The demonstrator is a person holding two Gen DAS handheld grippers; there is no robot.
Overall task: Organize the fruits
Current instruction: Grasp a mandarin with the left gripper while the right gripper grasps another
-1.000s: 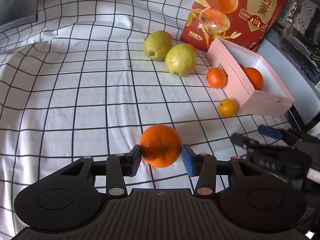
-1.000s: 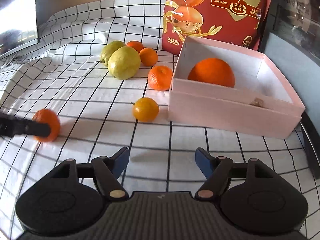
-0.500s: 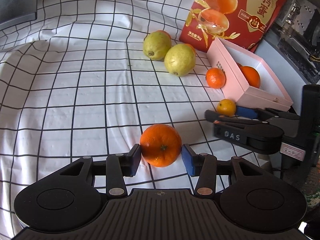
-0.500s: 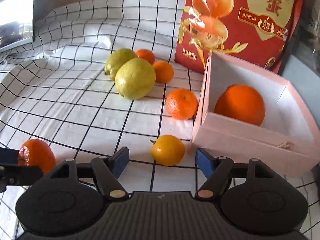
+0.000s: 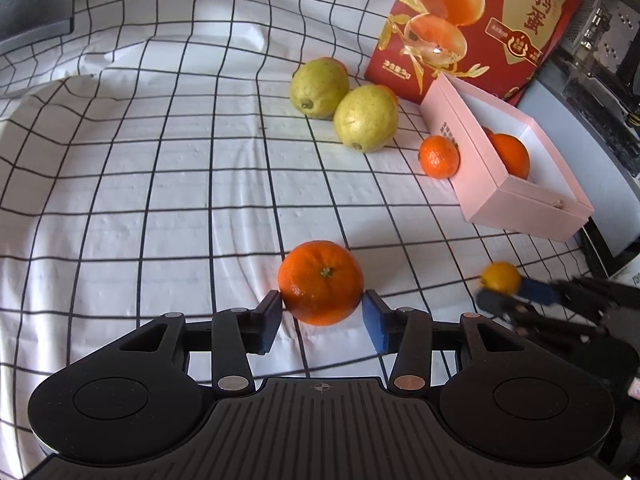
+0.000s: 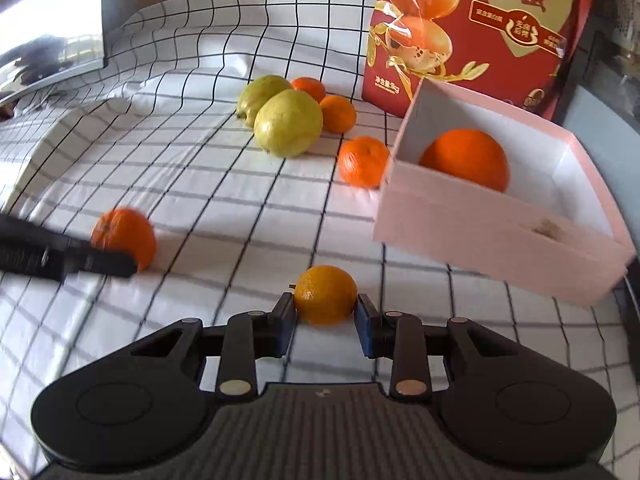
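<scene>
Small yellow-orange citrus (image 6: 325, 294), round, dimpled skin, clamped between blue pads of right tongs (image 6: 325, 312), lower centre of right view. Left tongs (image 5: 323, 316) pinch larger orange mandarin (image 5: 321, 282), both pads touching. Pink cardboard box (image 6: 472, 236) at right holds smooth orange (image 6: 466, 158). Two pale-green pears (image 6: 288, 122) upper centre. Wrinkled white black-grid cloth (image 6: 224, 184) covers worktop.
</scene>
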